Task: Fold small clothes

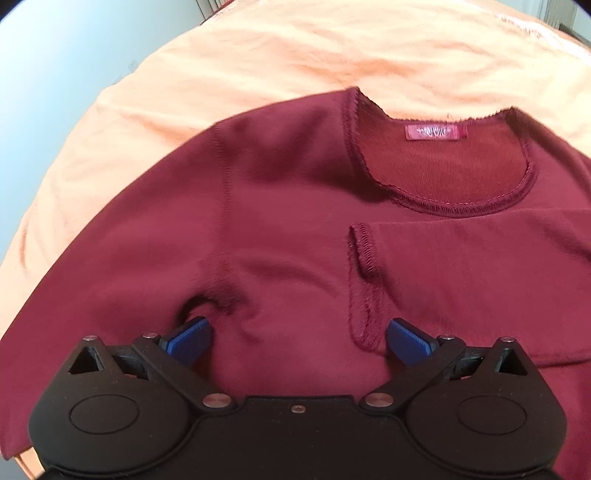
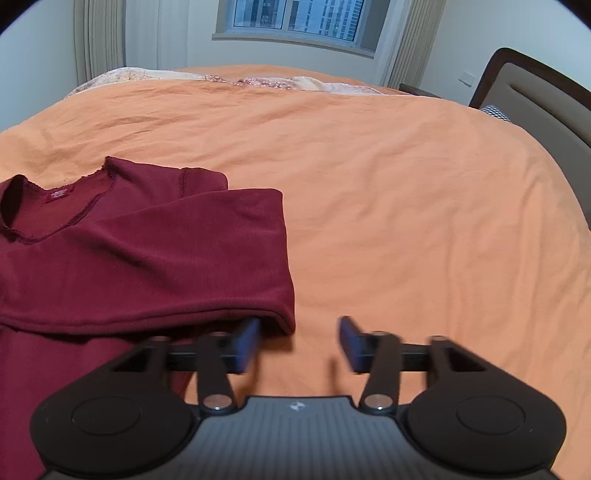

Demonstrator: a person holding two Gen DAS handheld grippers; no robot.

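A dark red top [image 1: 288,229] lies flat on a bed covered with an orange sheet [image 2: 424,206]. Its neckline [image 1: 436,206] faces away from the cameras, and a small red label [image 1: 432,132] shows inside the collar. One sleeve [image 1: 480,266] is folded across the chest just below the neckline, with its stitched cuff [image 1: 364,251] ending near the middle of the body.

The left tongs [image 1: 297,338] hover low over the body of the top, with the jaws spread wide and nothing between them. The left blue pad [image 1: 190,338] sits at a small pucker in the cloth near the armpit seam; the other pad [image 1: 406,341] sits just beside the lower end of the cuff's stitched edge. Whether the pads press the fabric cannot be told.

The right tongs [image 2: 299,343] are also open and empty, and slightly blurred. They hover over bare sheet just beside the folded edge of the top [image 2: 155,258]; the left pad [image 2: 245,345] is near the rounded fold corner [image 2: 284,321], and the other pad is over the sheet alone.

Beyond the bed, a window [image 2: 295,18] sits between pale curtains [image 2: 96,40], and a padded headboard [image 2: 535,92] stands at the right. A patterned blanket [image 2: 258,82] lies along the far edge of the bed.
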